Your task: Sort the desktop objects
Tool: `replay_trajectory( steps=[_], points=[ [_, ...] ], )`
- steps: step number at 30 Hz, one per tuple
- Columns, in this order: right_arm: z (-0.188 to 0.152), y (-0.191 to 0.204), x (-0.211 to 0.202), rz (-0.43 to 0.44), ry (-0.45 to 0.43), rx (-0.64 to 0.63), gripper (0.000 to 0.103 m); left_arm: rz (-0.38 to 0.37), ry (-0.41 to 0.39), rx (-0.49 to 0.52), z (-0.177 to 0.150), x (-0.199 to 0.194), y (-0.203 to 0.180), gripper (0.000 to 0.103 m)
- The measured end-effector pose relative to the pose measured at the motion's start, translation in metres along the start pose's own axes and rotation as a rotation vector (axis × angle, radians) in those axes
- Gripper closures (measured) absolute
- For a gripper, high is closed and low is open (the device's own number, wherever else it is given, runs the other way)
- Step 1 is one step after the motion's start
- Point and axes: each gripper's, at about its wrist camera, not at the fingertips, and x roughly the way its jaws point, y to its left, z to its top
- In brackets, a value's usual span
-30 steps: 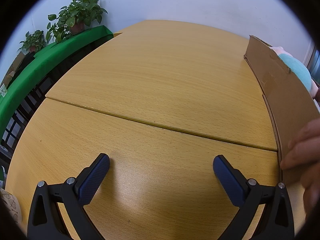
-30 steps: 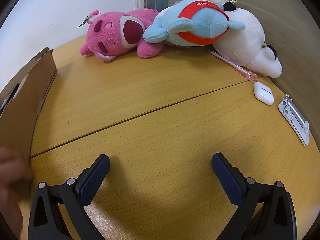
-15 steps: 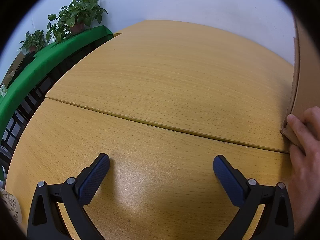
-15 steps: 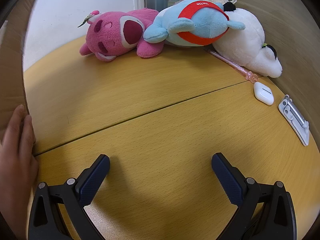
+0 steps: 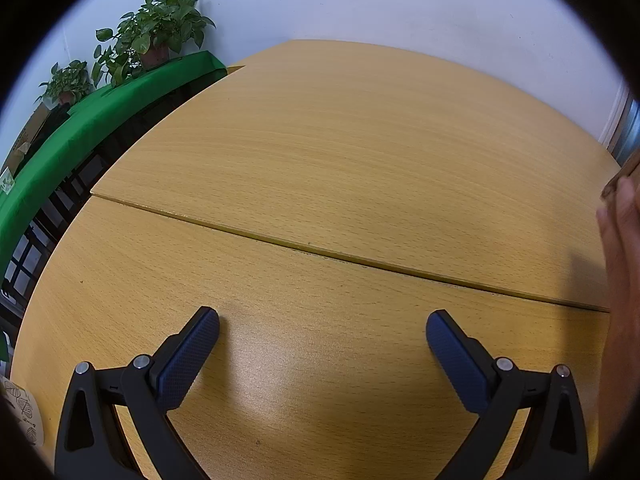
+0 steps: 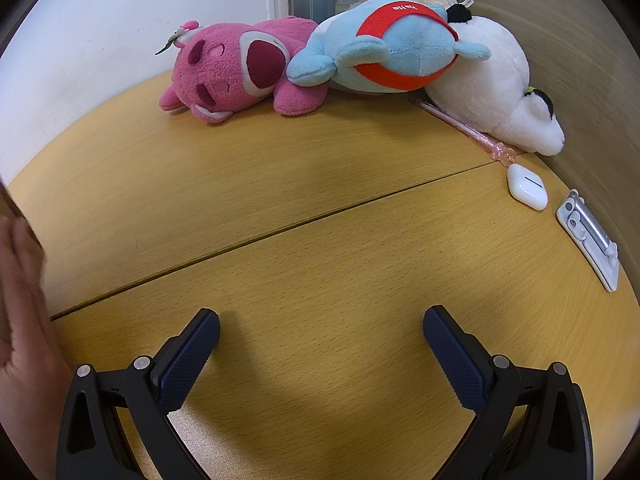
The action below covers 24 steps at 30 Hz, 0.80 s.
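Left gripper [image 5: 322, 326] and right gripper [image 6: 321, 324]: both spread wide, empty, resting low over table [image 6: 320, 184] (sorting not begun). Plush toys [image 6: 248, 68], earbud case [image 6: 527, 187], pen [image 6: 460, 126] heaped along far-right edge, awaiting pickup.

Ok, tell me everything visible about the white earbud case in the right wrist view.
The earbud case is a small, smooth, glossy white pebble shape with rounded corners and a thin dark line across its top. It lies flat on the wooden table, closed as far as I can tell. The pink pen tip ends just beside it; a silver-white clip lies apart, nearer the camera.
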Motion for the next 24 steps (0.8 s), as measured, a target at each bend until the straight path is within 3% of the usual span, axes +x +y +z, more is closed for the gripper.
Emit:
replay_trajectory(
  steps=[24],
  points=[
    [-0.0023,0.0012,-0.0001,0.002,-0.001,0.000,0.000,0.001,0.001,-0.004,0.0012,0.0016,-0.0003,0.000]
  ],
)
